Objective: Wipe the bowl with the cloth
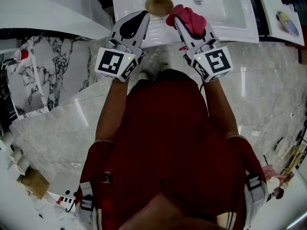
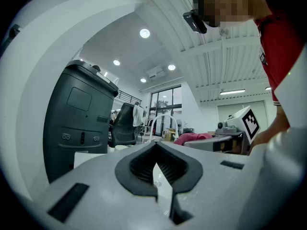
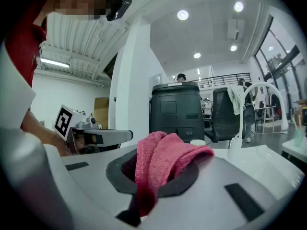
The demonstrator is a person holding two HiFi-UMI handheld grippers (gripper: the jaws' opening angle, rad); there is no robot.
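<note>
A brown wooden bowl [image 1: 159, 5] sits in the white sink basin [image 1: 225, 13] at the top of the head view. My left gripper [image 1: 145, 15] points at the bowl's near-left rim, jaws together with nothing between them; in its own view the left gripper [image 2: 155, 163] shows only the white basin through a thin slit. My right gripper [image 1: 177, 21] is shut on a red cloth [image 1: 190, 19] just right of the bowl. The cloth [image 3: 163, 159] bunches up out of the right gripper [image 3: 152, 178]. The bowl is hidden in both gripper views.
A drain [image 1: 198, 0] lies in the basin beyond the bowl, and a curved white faucet [image 3: 268, 92] rises at its back. A dark grey bin [image 2: 79, 123] stands behind the sink. A white counter with a plate [image 1: 288, 23] is at the right; marble floor lies below.
</note>
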